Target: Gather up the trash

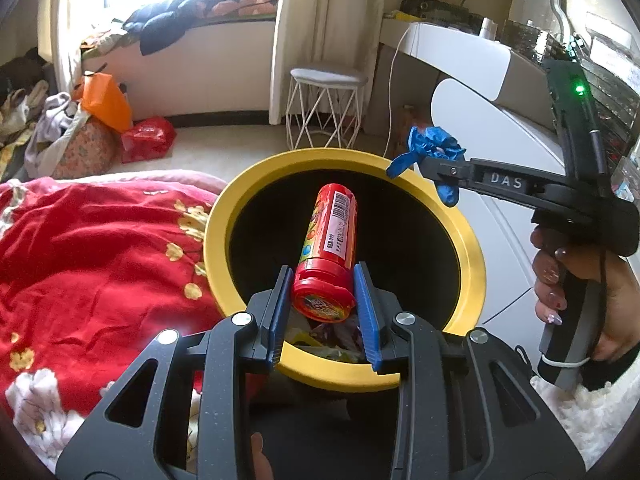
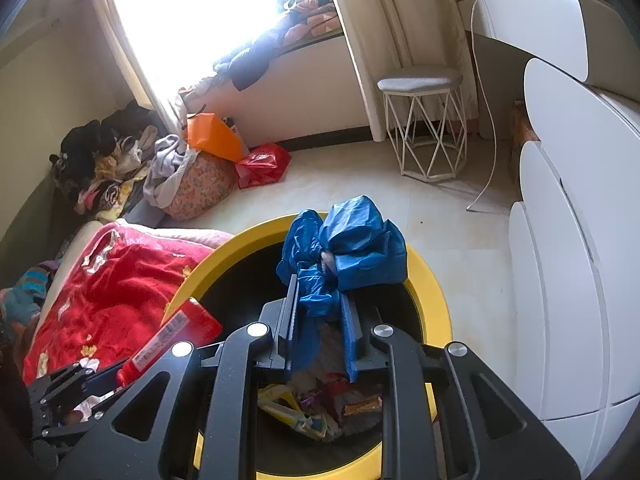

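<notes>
The red candy tube (image 1: 330,240) looks like smooth glossy plastic under a printed label. The blue wad (image 2: 348,252) is thin crinkled plastic film with a soft sheen. The bin (image 1: 472,248) has a smooth, satin yellow plastic rim and a dark matt inside; the wrappers (image 2: 316,404) in it look like shiny foil and film. Both the left gripper (image 1: 324,312) and the right gripper (image 2: 320,320) are matt, speckled black plastic with bright metal screw heads and ribbed blue pads. The red bedspread (image 1: 100,256) is soft woven cloth.
</notes>
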A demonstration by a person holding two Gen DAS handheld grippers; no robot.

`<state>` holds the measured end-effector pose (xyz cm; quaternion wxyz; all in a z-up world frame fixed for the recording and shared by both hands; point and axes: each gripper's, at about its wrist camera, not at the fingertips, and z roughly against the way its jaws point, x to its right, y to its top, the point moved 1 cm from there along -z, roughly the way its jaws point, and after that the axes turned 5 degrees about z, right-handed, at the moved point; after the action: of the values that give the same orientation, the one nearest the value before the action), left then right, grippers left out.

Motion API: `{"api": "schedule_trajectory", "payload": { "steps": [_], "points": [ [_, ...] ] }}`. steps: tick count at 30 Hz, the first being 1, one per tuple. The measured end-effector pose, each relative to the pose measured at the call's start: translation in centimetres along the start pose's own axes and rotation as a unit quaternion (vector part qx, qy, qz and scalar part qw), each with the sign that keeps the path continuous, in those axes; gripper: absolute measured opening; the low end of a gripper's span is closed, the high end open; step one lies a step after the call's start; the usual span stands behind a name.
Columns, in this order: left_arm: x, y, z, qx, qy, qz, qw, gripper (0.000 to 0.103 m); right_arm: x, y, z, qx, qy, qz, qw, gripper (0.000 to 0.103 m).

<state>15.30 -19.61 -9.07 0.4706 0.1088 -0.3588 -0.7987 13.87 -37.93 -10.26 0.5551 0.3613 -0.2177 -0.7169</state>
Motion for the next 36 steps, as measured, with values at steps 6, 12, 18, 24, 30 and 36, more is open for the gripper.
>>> {"api": "schedule_trajectory", "payload": {
  "steps": [6, 12, 18, 24, 30, 36],
  "points": [
    [0.1, 0.1, -0.8, -0.009, -0.005, 0.0, 0.9999, 0.025, 0.2, 0.0, -0.2, -0.004, 0.0, -0.003, 1.0, 0.022],
    [0.3, 0.3, -1.5, -0.017, -0.012, -0.002, 0.9998, 0.026, 0.2, -0.1, -0.2, -0.006, -0.001, -0.005, 1.0, 0.03],
    [0.2, 0.3, -0.8, -0.009, -0.013, 0.008, 0.9998, 0.051, 0.3, -0.1, 0.3, -0.004, -0.001, -0.002, 1.0, 0.042],
    [-0.7, 0.3, 0.8, 0.0, 0.0, 0.028, 0.9996, 0.083, -0.3, -0.1, 1.7, 0.005, -0.002, 0.008, 1.0, 0.058],
    [-2.2, 0.1, 3.2, 0.015, 0.015, 0.054, 0.9983, 0.092, -2.0, -0.3, 4.1, 0.023, 0.011, 0.016, 1.0, 0.078],
    [-3.9, -0.6, 6.6, 0.041, 0.042, 0.075, 0.9954, 0.092, -4.4, -0.4, 5.9, 0.037, 0.023, 0.041, 0.998, 0.089]
  ]
}}
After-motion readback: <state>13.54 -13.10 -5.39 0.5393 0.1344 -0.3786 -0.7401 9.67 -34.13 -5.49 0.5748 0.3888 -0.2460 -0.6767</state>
